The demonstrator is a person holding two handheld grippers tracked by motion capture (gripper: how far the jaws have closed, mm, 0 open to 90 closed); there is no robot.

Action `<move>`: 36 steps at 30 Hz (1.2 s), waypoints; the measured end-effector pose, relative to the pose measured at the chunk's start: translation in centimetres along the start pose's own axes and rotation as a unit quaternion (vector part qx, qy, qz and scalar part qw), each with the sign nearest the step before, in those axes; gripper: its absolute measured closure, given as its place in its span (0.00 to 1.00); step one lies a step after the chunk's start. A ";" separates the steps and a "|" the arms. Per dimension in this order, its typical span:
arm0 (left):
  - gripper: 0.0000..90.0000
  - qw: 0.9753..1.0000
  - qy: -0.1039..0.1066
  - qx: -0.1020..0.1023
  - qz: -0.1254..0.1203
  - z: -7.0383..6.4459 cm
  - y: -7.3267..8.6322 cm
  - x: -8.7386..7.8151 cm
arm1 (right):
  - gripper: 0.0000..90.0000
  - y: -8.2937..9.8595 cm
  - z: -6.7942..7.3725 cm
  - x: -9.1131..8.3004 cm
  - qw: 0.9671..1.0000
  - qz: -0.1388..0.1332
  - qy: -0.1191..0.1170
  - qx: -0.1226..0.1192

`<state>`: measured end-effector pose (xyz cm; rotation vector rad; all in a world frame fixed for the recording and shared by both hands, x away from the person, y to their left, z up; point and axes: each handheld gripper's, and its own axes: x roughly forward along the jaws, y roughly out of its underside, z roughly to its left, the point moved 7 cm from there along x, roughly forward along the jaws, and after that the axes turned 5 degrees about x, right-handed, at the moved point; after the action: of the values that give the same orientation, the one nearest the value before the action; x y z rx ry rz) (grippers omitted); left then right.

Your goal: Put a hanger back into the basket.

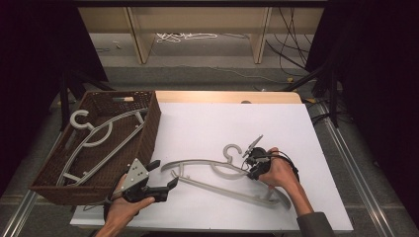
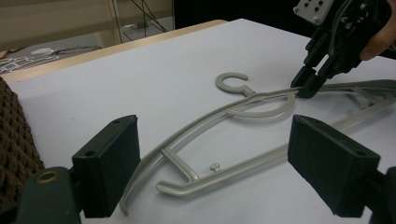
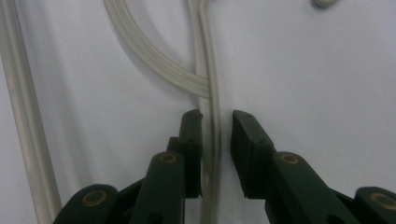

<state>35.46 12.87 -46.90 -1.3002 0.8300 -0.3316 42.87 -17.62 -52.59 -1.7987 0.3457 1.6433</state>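
A pale grey plastic hanger [image 1: 222, 188] lies flat on the white table [image 1: 207, 123], its hook pointing away from me. My right gripper [image 1: 252, 170] points down at its upper arm just right of the neck. In the right gripper view the gripper [image 3: 215, 116] straddles that arm [image 3: 205, 88]: one jaw touches it and a narrow gap shows at the other. My left gripper [image 1: 164, 174] is held wide open beside the hanger's left end. The left gripper view has the gripper [image 2: 212, 135] facing the hanger [image 2: 163, 150], with the right gripper [image 2: 310, 84] beyond.
A brown wicker basket [image 1: 153, 123] stands at the table's left edge with a second grey hanger [image 1: 99, 133] lying in it; its wall [image 2: 14, 135] is close to my left gripper. Wooden furniture legs and cables lie on the floor behind the table.
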 end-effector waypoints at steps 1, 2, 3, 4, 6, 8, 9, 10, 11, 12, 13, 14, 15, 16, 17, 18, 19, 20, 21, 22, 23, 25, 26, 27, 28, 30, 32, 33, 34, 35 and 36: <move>0.19 1.000 -0.003 -0.006 0.004 -0.1 0.1 0.0 | 0.83 0.0 0.0 0.0 1.000 0.001 0.000 0.000; 0.19 1.000 -0.003 -0.001 0.004 0.0 0.0 0.0 | 0.84 -0.1 0.0 0.0 1.000 0.002 0.003 -0.007; 0.19 1.000 -0.003 -0.001 0.003 0.0 0.0 0.0 | 0.84 -0.1 0.1 0.0 1.000 0.005 0.004 -0.007; 0.19 1.000 -0.003 -0.001 0.003 -0.1 0.0 0.0 | 0.85 -0.1 0.2 0.0 1.000 0.008 0.006 -0.009; 0.19 1.000 -0.001 0.002 0.004 0.0 0.1 0.0 | 0.86 -0.1 0.1 0.0 1.000 0.005 0.008 -0.018; 0.19 1.000 -0.001 -0.001 0.004 0.0 0.1 0.1 | 0.91 -0.1 0.3 0.0 1.000 0.003 0.003 -0.020; 0.19 1.000 -0.001 -0.005 0.005 0.0 0.1 0.2 | 0.91 -0.1 0.3 0.0 1.000 0.003 0.001 -0.024; 0.19 1.000 0.000 -0.007 0.008 0.0 0.1 0.3 | 0.91 -0.1 0.3 0.0 1.000 0.001 0.003 -0.031; 0.19 1.000 0.002 -0.004 0.009 -0.1 0.0 0.3 | 0.91 -0.1 0.4 -0.1 0.999 0.002 0.005 -0.035; 0.19 1.000 0.005 -0.007 0.008 -0.2 -0.1 0.4 | 0.91 -0.1 0.4 -0.1 0.999 -0.001 0.007 -0.043; 0.19 1.000 0.011 -0.005 0.003 -0.3 -0.3 0.6 | 0.91 -0.2 0.5 -0.2 0.999 -0.007 0.008 -0.047; 0.19 1.000 0.007 -0.002 0.007 -0.4 -0.4 0.7 | 0.91 -0.2 0.5 -0.3 0.998 -0.010 0.014 -0.053; 0.19 1.000 0.012 -0.002 0.007 -0.5 -0.6 0.9 | 0.91 -0.3 0.6 -0.4 0.998 -0.014 0.016 -0.060; 0.19 1.000 0.010 0.006 0.009 -0.5 -0.8 1.1 | 0.91 -0.3 0.6 -0.6 0.998 -0.017 0.019 -0.064; 0.19 1.000 0.013 0.005 0.009 -0.6 -0.9 1.3 | 0.91 -0.4 0.6 -0.8 0.997 -0.023 0.022 -0.069; 0.19 1.000 0.014 0.005 0.010 -0.7 -1.1 1.6 | 0.91 -0.4 0.7 -1.0 0.997 -0.026 0.025 -0.073; 0.19 1.000 0.015 0.013 0.016 -0.7 -1.2 1.8 | 0.91 -0.5 0.7 -1.3 0.996 -0.029 0.034 -0.079; 0.19 1.000 0.017 0.015 0.020 -0.8 -1.3 2.2 | 0.91 -0.4 0.8 -1.5 0.996 -0.030 0.035 -0.082; 0.20 0.999 0.019 0.019 0.026 -0.8 -1.4 2.5 | 0.91 -0.5 0.8 -1.7 0.995 -0.035 0.038 -0.088; 0.20 0.999 0.018 0.018 0.030 -0.9 -1.6 2.9 | 0.91 -0.5 0.8 -1.9 0.994 -0.038 0.041 -0.090; 0.21 0.999 0.018 0.021 0.032 -0.9 -1.8 3.3 | 0.91 -0.5 0.8 -2.2 0.994 -0.042 0.045 -0.093; 0.22 0.998 0.023 0.027 0.043 -1.0 -2.2 4.1 | 0.91 -0.6 0.9 -2.7 0.992 -0.049 0.051 -0.102; 0.22 0.998 0.025 0.028 0.051 -1.2 -2.5 4.5 | 0.91 -0.6 1.0 -2.9 0.992 -0.049 0.052 -0.103; 0.22 0.997 0.026 0.035 0.061 -1.3 -2.7 4.9 | 0.91 -0.7 1.1 -3.1 0.991 -0.054 0.051 -0.108; 0.22 0.997 0.029 0.038 0.065 -1.5 -3.0 5.3 | 0.91 -0.7 1.2 -3.4 0.991 -0.058 0.051 -0.111; 0.23 0.996 0.029 0.039 0.069 -1.8 -3.7 6.3 | 0.91 -0.7 1.5 -3.7 0.990 -0.059 0.056 -0.114; 0.27 0.994 0.036 0.051 0.086 -2.1 -4.1 7.2 | 0.91 -0.8 1.6 -4.1 0.989 -0.064 0.063 -0.121; 0.28 0.993 0.038 0.060 0.096 -2.2 -4.2 7.7 | 0.91 -0.9 1.7 -4.3 0.988 -0.066 0.064 -0.121; 0.28 0.993 0.041 0.057 0.099 -2.5 -4.3 8.3 | 0.91 -0.9 1.7 -4.5 0.987 -0.068 0.067 -0.127; 0.28 0.991 0.043 0.070 0.104 -2.6 -4.4 8.7 | 0.91 -0.9 1.8 -4.7 0.986 -0.069 0.070 -0.131; 0.29 0.990 0.047 0.073 0.112 -2.7 -4.4 9.2 | 0.91 -0.9 1.9 -4.9 0.986 -0.071 0.069 -0.132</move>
<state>40.77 3.80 -46.13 -1.0509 1.0039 -0.2708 41.13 -16.91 -47.59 -2.0888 0.0583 1.5246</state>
